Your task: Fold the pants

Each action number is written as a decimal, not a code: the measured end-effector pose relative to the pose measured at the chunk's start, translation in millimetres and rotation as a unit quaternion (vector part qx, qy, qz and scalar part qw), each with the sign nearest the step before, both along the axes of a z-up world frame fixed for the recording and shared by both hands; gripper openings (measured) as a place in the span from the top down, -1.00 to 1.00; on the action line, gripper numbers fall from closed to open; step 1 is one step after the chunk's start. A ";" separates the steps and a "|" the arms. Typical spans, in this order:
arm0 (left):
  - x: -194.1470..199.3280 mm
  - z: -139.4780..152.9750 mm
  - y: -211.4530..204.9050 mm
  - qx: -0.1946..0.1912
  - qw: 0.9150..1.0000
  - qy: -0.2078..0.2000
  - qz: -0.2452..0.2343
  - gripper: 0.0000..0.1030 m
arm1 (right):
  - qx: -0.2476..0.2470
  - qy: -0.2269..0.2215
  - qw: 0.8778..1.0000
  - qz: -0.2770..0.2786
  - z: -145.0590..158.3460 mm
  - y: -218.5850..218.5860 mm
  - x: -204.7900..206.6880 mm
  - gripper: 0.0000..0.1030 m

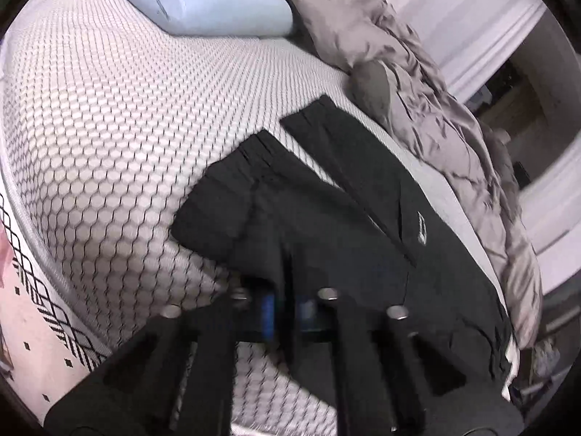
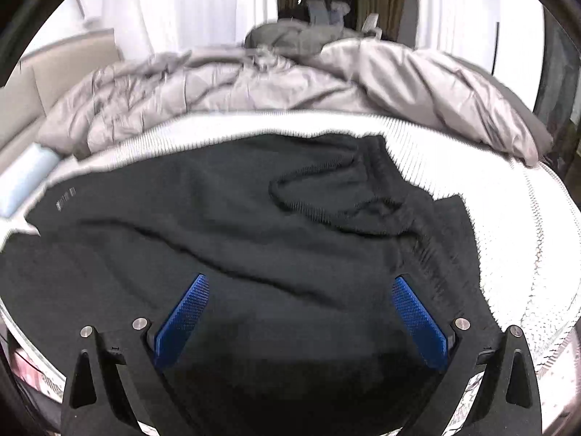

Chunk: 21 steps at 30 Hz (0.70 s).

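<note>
Black pants (image 1: 326, 218) lie spread on the mattress, two leg ends pointing away toward the duvet. My left gripper (image 1: 287, 309) is shut on the pants, with a fold of the black cloth pinched between its blue pads near the garment's near edge. In the right wrist view the pants (image 2: 254, 236) fill the middle, with a drawstring (image 2: 308, 203) and the gathered waistband (image 2: 428, 254) to the right. My right gripper (image 2: 300, 280) hovers over the cloth, its blue pads (image 2: 181, 323) wide apart and open, nothing between them.
The mattress (image 1: 109, 127) has a white honeycomb-patterned cover. A light blue pillow (image 1: 203, 0) lies at its far end. A rumpled grey duvet (image 1: 417, 91) (image 2: 254, 83) borders the pants on the far side. The bed's edge and a patterned rug (image 1: 36, 327) are at the left.
</note>
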<state>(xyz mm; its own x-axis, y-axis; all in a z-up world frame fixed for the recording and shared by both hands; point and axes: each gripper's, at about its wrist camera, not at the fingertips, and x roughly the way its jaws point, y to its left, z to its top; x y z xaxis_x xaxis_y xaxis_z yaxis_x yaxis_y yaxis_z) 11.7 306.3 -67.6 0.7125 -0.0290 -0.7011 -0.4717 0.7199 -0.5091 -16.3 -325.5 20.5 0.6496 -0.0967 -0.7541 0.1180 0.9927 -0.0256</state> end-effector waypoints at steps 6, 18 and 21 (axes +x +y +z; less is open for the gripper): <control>-12.7 27.5 -6.2 0.024 0.998 -0.048 0.013 0.98 | 0.121 -0.058 0.989 -0.058 32.2 -64.8 -40.7 -0.99; -9.1 16.6 -7.2 0.031 0.999 -0.014 0.022 0.98 | 0.277 -0.007 0.957 -0.084 -40.7 -131.2 -67.1 -0.86; -9.5 16.3 -7.7 0.038 0.999 -0.014 0.020 0.98 | 0.306 -0.044 0.947 -0.090 -39.0 -137.7 -59.0 -0.55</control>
